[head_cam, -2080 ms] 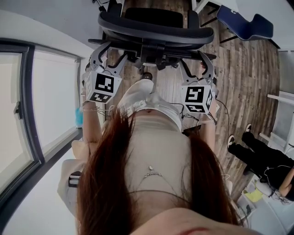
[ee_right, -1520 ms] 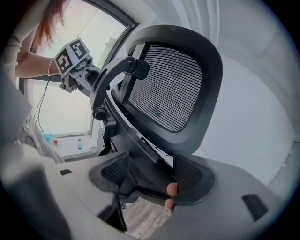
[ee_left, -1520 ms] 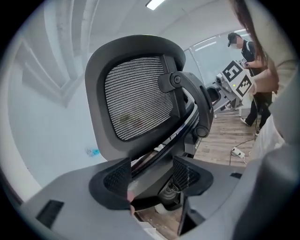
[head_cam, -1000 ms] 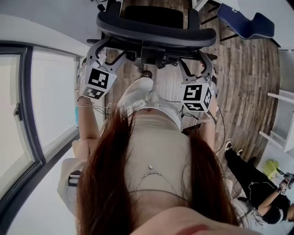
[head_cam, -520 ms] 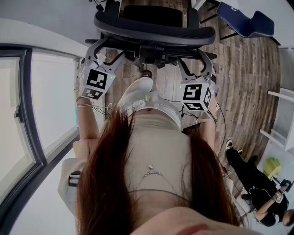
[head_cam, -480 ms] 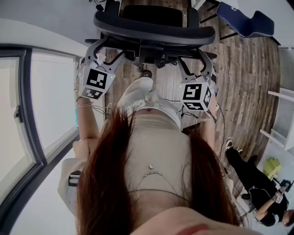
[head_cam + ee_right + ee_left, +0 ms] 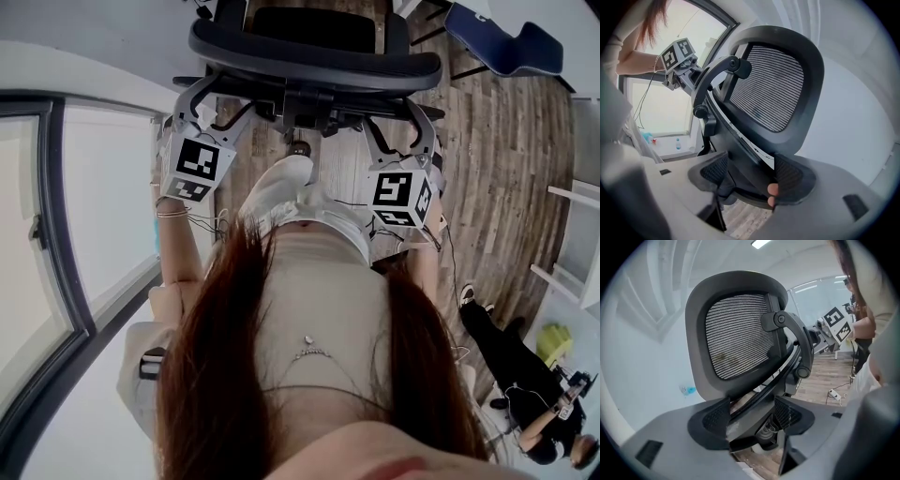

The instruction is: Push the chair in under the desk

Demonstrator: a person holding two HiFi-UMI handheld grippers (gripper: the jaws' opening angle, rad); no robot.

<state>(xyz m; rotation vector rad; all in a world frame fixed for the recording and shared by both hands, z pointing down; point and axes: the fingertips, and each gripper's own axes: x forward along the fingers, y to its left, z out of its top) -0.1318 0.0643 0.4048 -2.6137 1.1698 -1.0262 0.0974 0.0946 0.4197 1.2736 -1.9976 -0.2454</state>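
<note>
Window: far left, tall glazed panes in a dark frame.

Left gripper: held at the chair's left rear. Its jaws have just been opening and now stand wide apart. The back bar of the chair passes between them, but they do not clamp it.

Chair: black, with a mesh backrest, upright on the wood floor directly ahead of the person. The backrest is the part nearest the person. A white shoe sits just below the chair's underside in the head view. Whether the seat is under a worktop cannot be told.

Right gripper: held at the chair's right rear, level with the left one. Its jaws straddle the same back bar, which fills the gap between them, with a pad against it on each side.

Blue seat: upper right, well apart from the chair.

Second person: lower right, in dark trousers, near the edge of the view.
</note>
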